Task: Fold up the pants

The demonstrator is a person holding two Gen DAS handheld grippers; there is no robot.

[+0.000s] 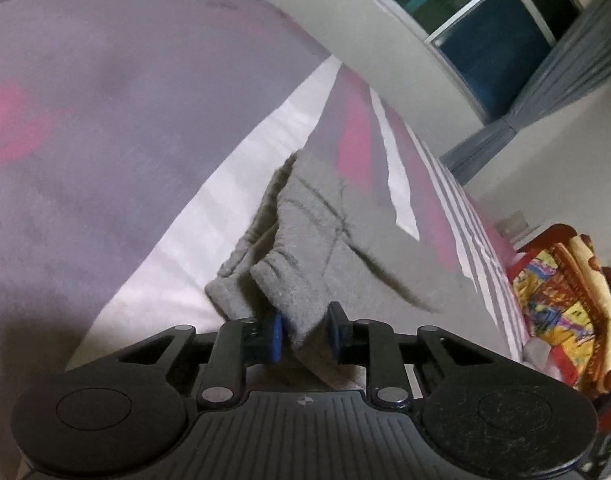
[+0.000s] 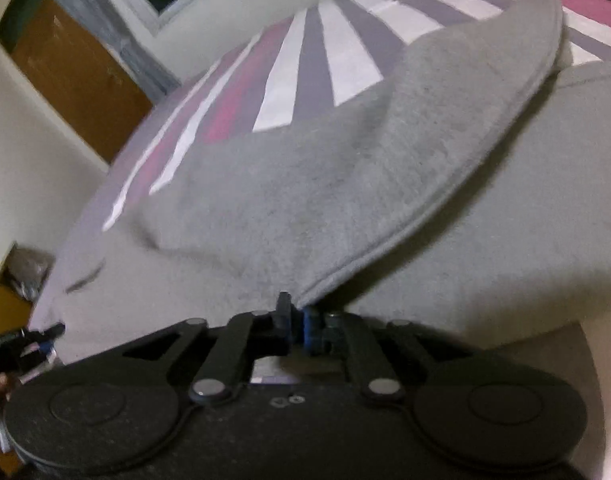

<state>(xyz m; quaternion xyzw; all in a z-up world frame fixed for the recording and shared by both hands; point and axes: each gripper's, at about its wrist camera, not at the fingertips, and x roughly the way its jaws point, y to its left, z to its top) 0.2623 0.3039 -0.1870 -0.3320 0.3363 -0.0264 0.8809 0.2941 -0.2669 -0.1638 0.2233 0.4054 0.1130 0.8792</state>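
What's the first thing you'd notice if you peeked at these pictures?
The fuzzy grey pants jump out first: they spread over the striped pink, white and purple bedsheet, one edge lifted. Each gripper pinches them: the left gripper has a thick bunch between its jaws, and the right gripper is closed on a thin hem. Then a bright, colourful blanket glows at the far right of the left view.
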